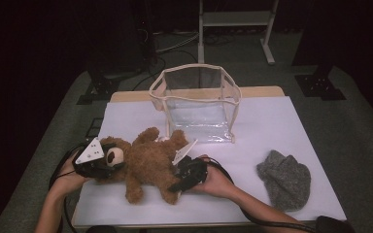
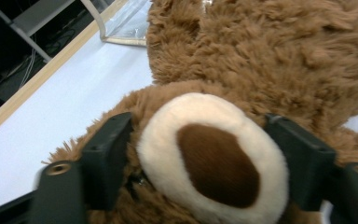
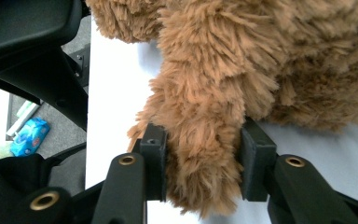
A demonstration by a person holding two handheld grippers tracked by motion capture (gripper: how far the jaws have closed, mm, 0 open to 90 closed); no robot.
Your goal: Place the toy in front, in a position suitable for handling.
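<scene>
The teddy bear [image 1: 145, 162] lay on its back on the white table [image 1: 272, 126], just in front of the clear bag [image 1: 196, 102]. The left gripper [image 1: 108, 162] clamped the bear's head either side of the muzzle, while the right gripper [image 1: 180, 178] squeezed one leg; a grey hat [image 1: 285, 178] sat well right of the bear.

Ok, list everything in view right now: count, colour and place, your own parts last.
teddy bear: one, brown, lying on the white table cover, front left.
clear bag: one, transparent with cream trim, standing open behind the bear.
knit hat: one, grey, front right of the cover.
table: one, white cover over a wooden top.
metal frame: one, pale, on the floor beyond the table.
left tool: one, black, jaws on either side of the bear's muzzle.
right tool: one, black, jaws clasping a bear leg.
</scene>
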